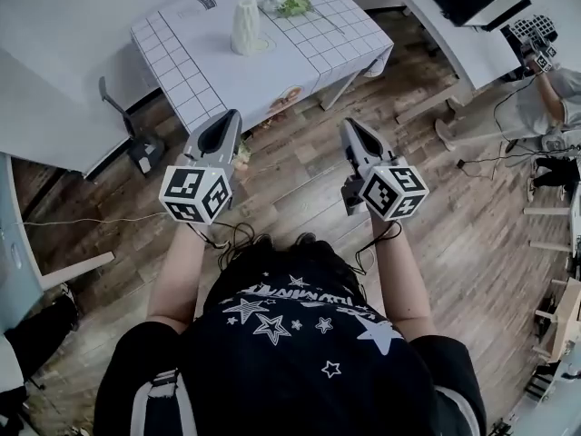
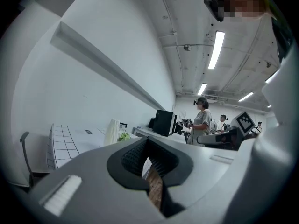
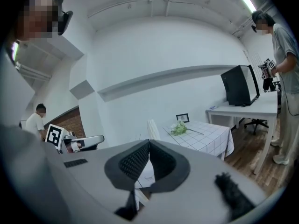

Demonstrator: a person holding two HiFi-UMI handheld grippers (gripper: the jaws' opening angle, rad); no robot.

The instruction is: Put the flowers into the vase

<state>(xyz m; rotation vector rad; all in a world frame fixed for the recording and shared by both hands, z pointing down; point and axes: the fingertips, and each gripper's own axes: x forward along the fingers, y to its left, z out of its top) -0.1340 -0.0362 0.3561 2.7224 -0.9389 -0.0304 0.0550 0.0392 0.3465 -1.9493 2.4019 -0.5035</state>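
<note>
Nothing is done yet: flowers lie on the bench near the vase, with the left claw and right claw pressed together, empty, well short of them.

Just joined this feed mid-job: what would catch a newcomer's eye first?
The left gripper and right gripper are held out side by side above the wooden floor, fingers shut on nothing. Ahead stands a table with a checked cloth, bearing a white vase and flowers lying apart from it.
</note>
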